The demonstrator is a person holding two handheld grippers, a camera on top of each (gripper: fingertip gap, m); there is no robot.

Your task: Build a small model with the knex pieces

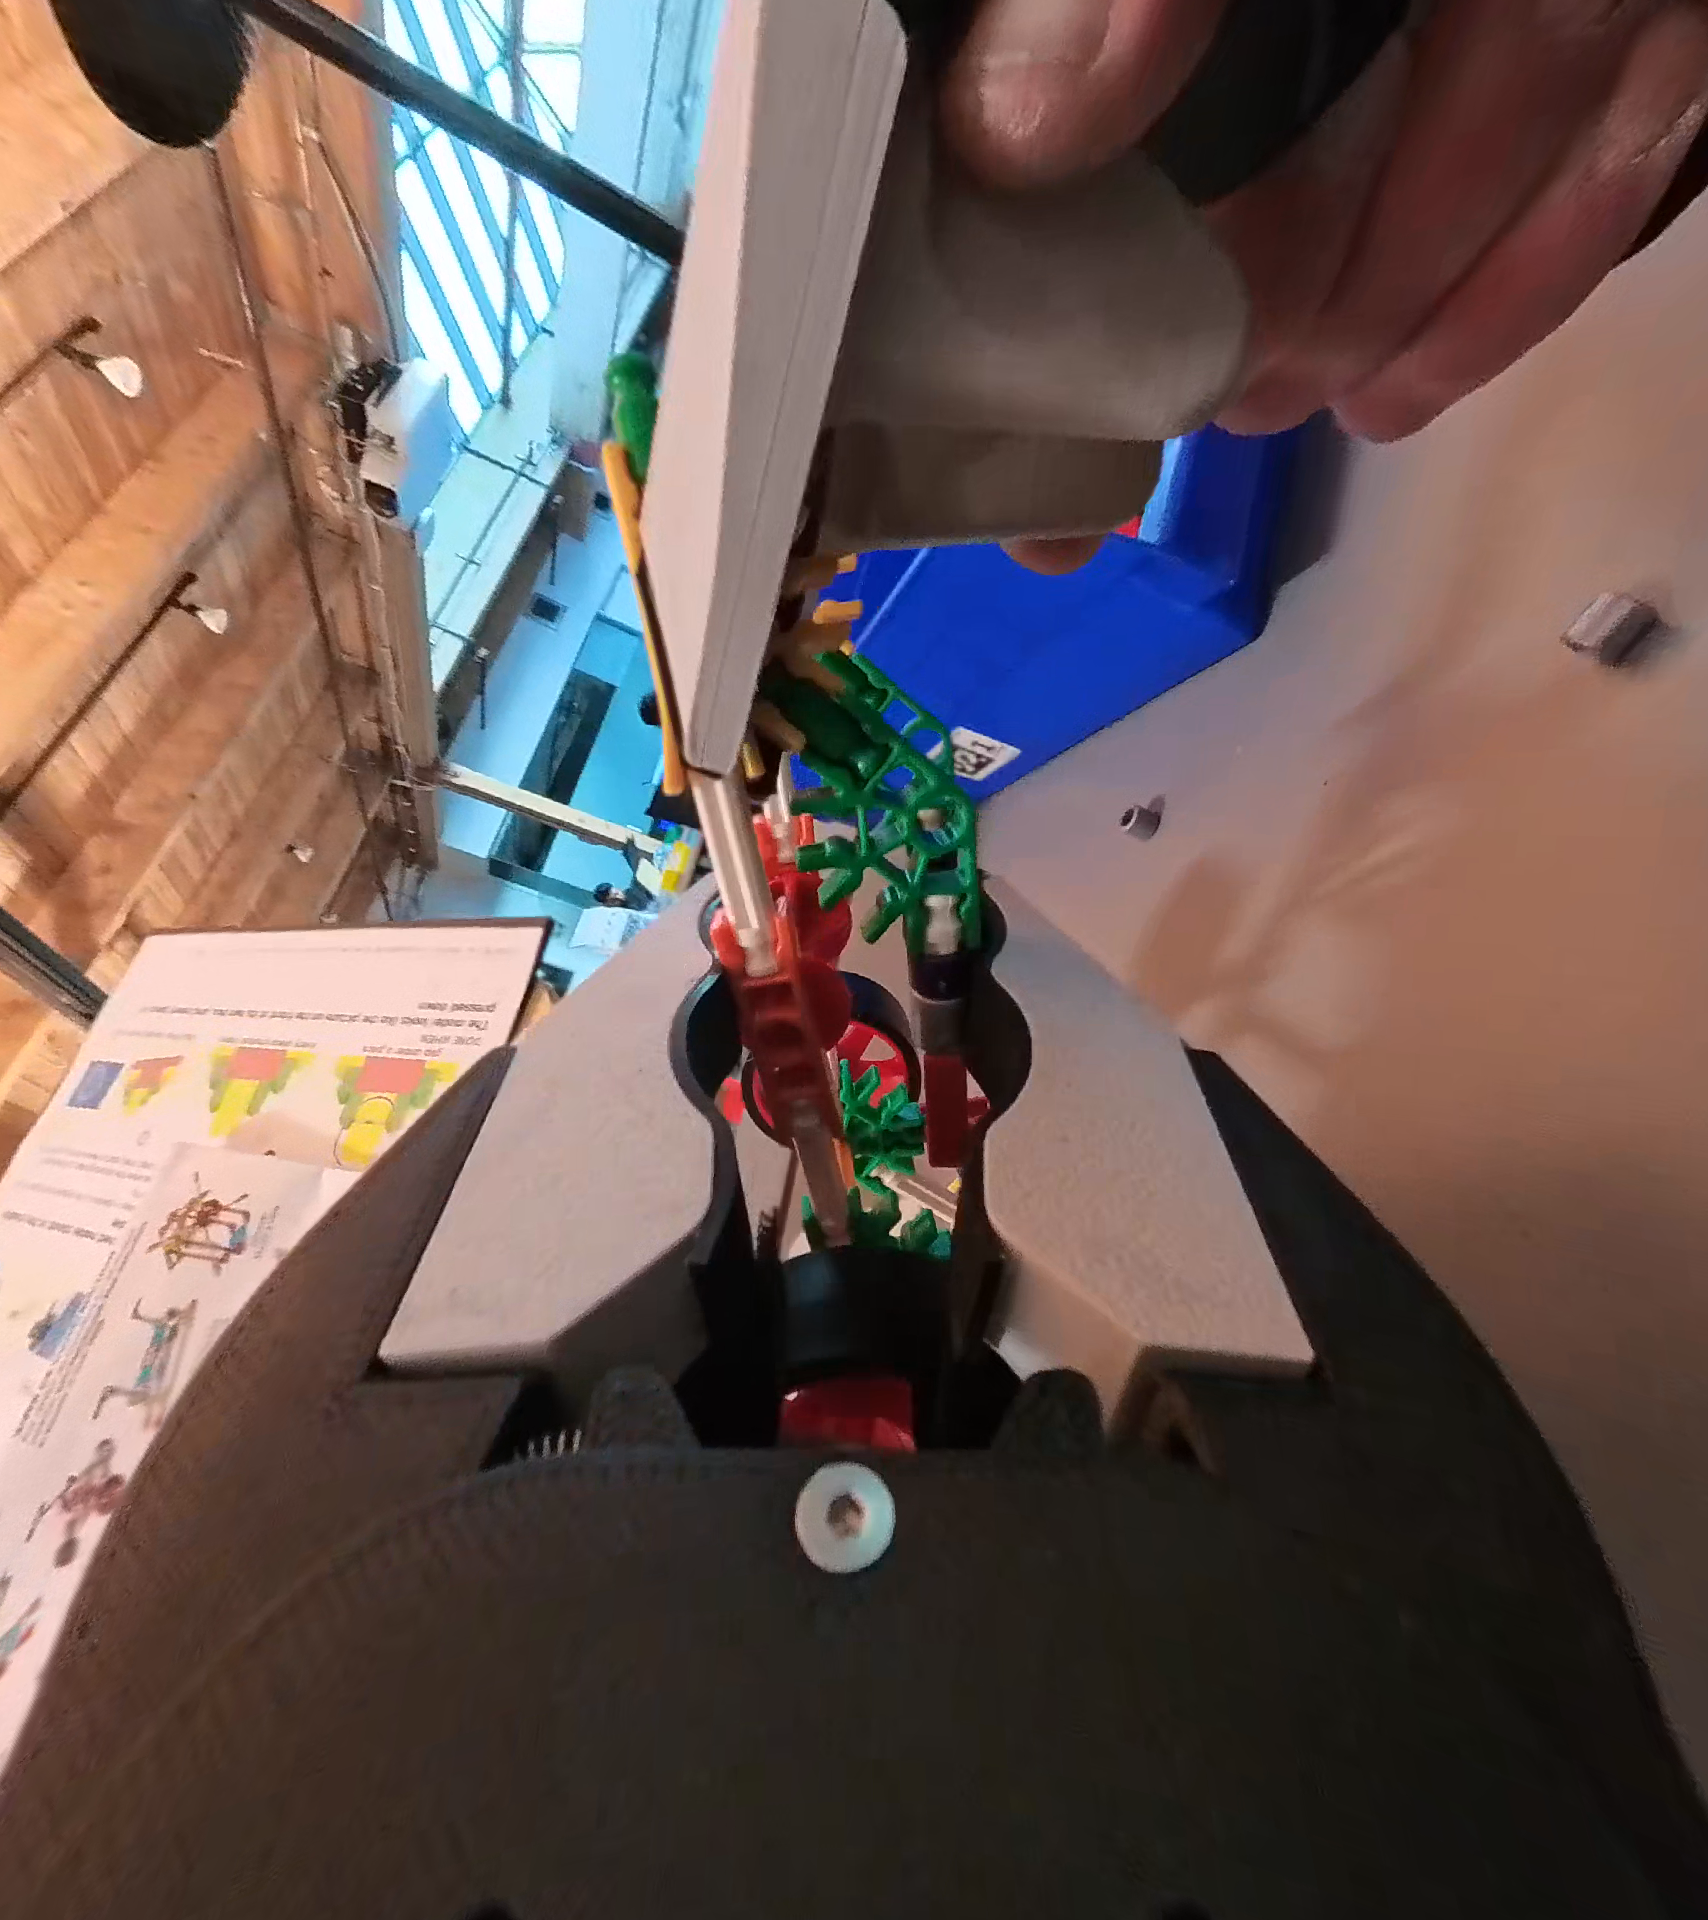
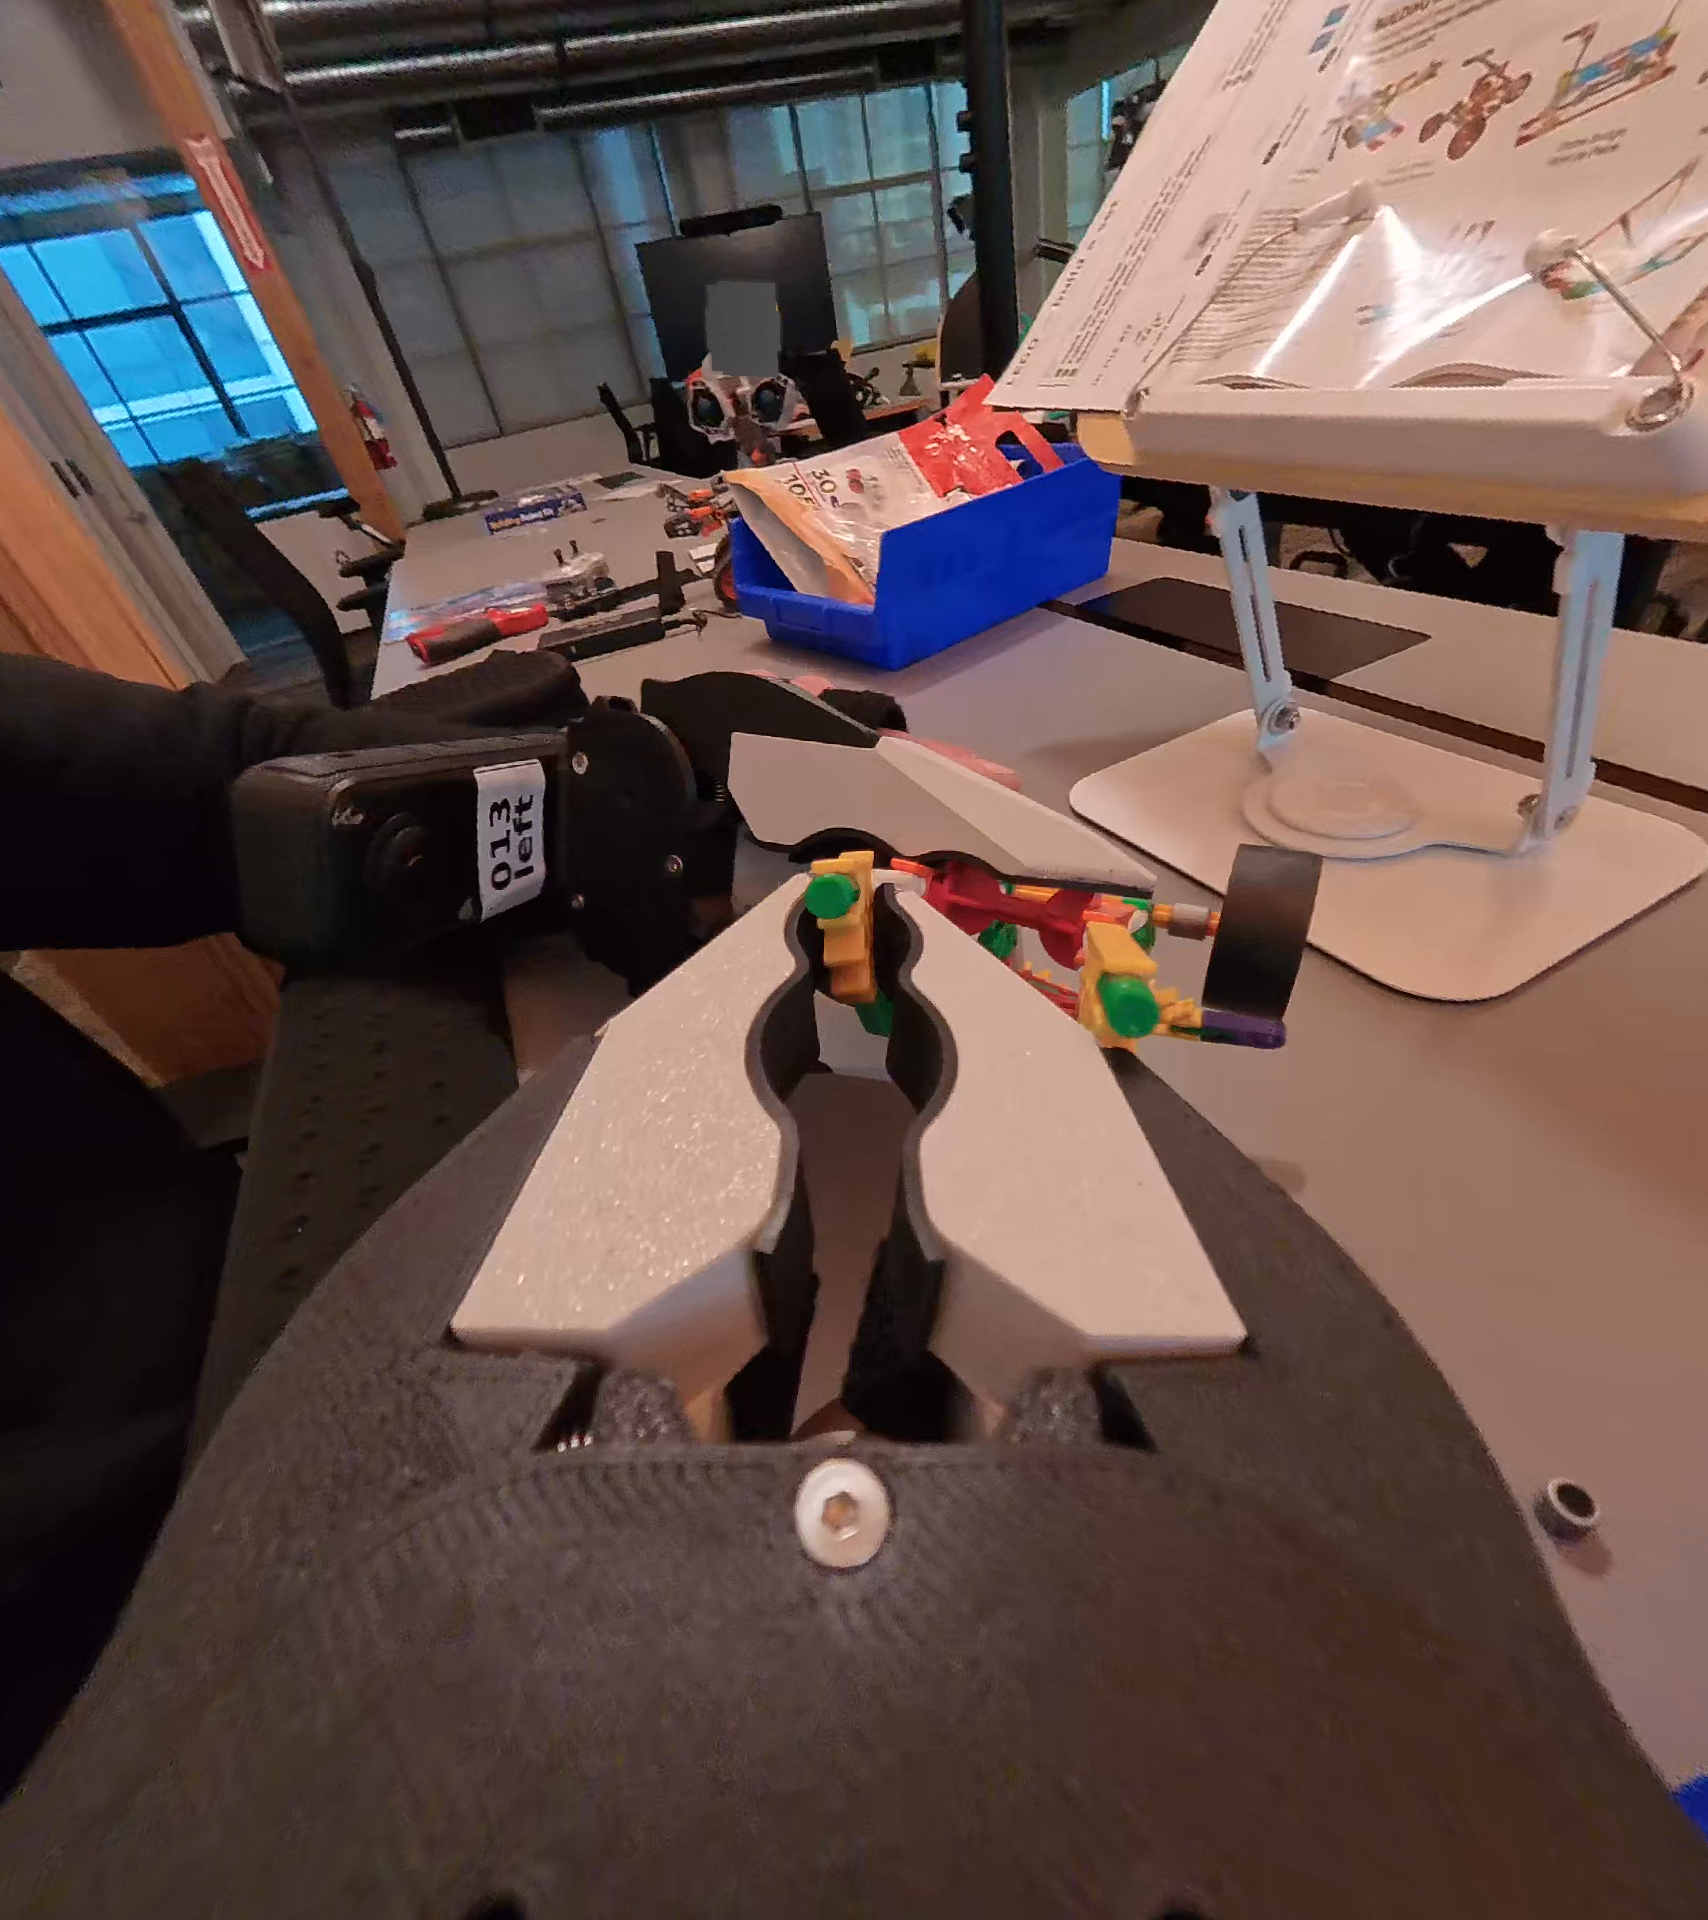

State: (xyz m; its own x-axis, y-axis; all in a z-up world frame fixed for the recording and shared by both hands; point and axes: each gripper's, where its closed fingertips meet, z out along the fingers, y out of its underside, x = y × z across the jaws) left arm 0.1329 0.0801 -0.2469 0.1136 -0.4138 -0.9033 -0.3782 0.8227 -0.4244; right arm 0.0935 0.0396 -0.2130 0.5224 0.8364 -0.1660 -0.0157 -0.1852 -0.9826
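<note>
Grey-fingered, the two grippers meet on one toy model (image 2: 1058, 935) of red, green and yellow rods, held above the grey table (image 2: 1452, 1195). Left gripper (image 1: 845, 997) is clamped around the model's red middle; right gripper (image 2: 855, 935) pinches a yellow connector (image 2: 845, 940) at its end — one green cap (image 2: 829, 896) there, another farther along. One black wheel (image 2: 1260, 930) shows. Beyond — one blue bin (image 2: 933, 582), one white stand (image 2: 1401, 810) bearing one instruction sheet (image 2: 1452, 187).

Cool daylight comes through the windows (image 2: 154, 332) behind my work, bright enough overall. Glare streaks the plastic sheet on the stand (image 2: 1432, 270). Both wide-angle views bend hard at the edges, and my left view is smeared with blur.
</note>
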